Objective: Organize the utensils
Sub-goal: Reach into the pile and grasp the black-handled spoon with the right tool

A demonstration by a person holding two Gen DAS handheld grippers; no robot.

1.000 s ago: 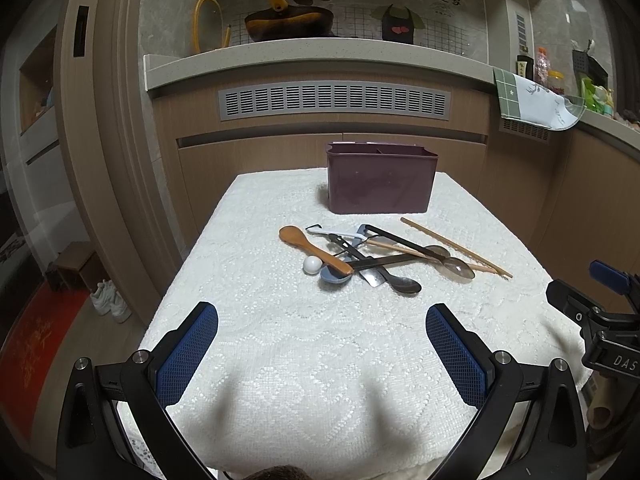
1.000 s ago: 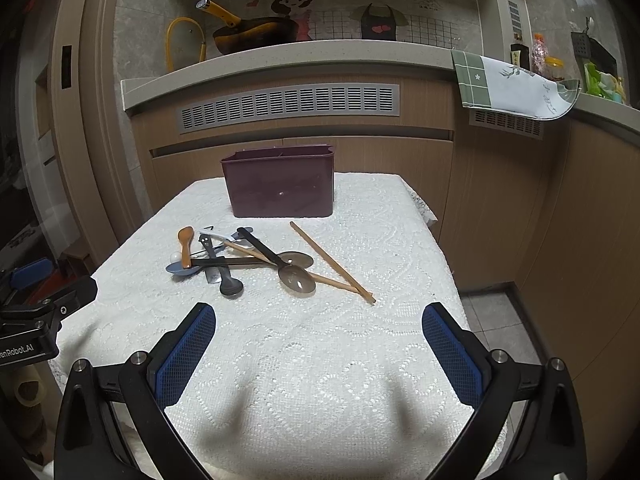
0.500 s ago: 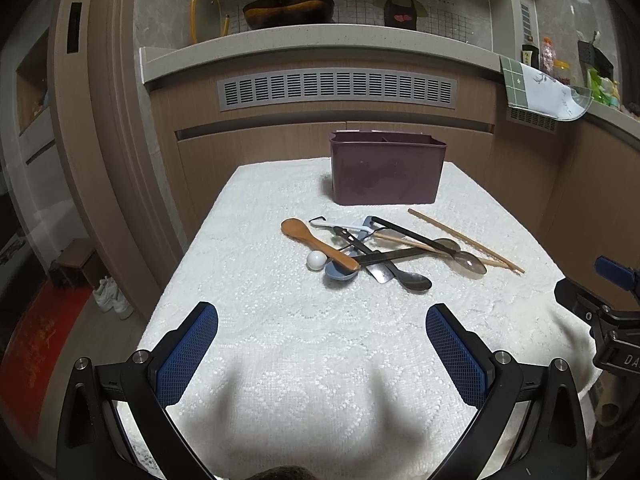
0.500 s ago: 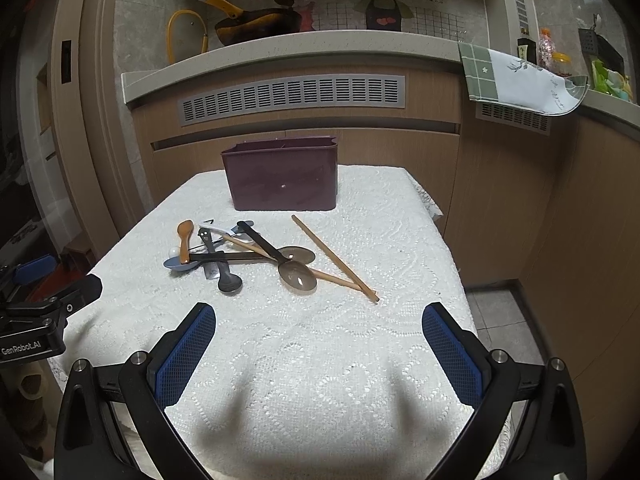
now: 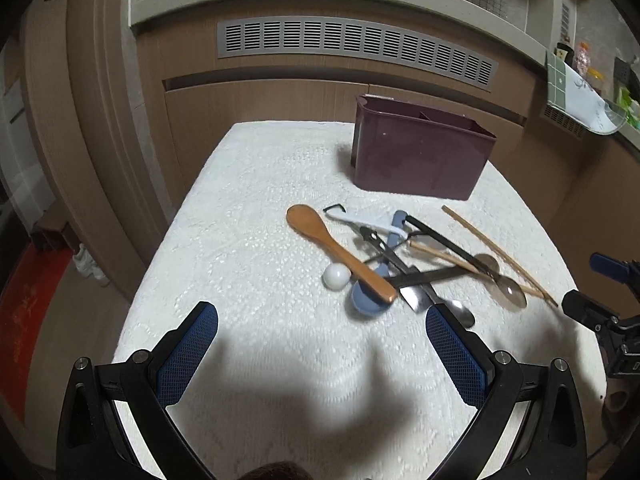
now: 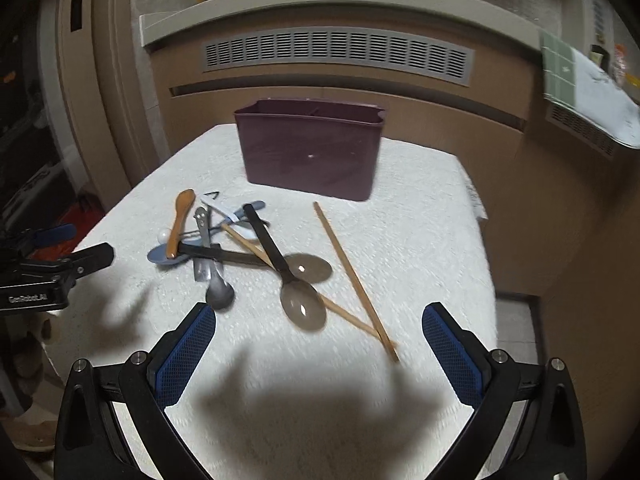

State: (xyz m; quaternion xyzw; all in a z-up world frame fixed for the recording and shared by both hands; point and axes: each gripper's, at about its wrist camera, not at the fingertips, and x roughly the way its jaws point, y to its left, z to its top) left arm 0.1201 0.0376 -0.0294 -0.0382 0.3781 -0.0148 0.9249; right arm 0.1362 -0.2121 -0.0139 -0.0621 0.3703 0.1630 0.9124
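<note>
- Now both grippers, left (image 5: 322, 344) and right (image 6: 319, 342), have come in low over the table's (image 5: 248, 208) near edge, jaws wide, empty.
- Utensils (image 5: 394, 264) lie untouched mid-table, before the bin (image 5: 420, 160) at the far edge.
- Likely a first pick follows.

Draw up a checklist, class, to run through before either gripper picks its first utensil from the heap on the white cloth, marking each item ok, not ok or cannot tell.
1. Left gripper open and holding nothing: ok.
2. Right gripper open and holding nothing: ok.
3. Purple holder upright with open top: ok.
4. Holder compartments free of contents: cannot tell.
5. Utensils lying apart for a clean grasp: not ok; wooden spoon lies across the blue spoon, others crossed.
6. Chopstick reachable at the heap's right side: ok.
</note>
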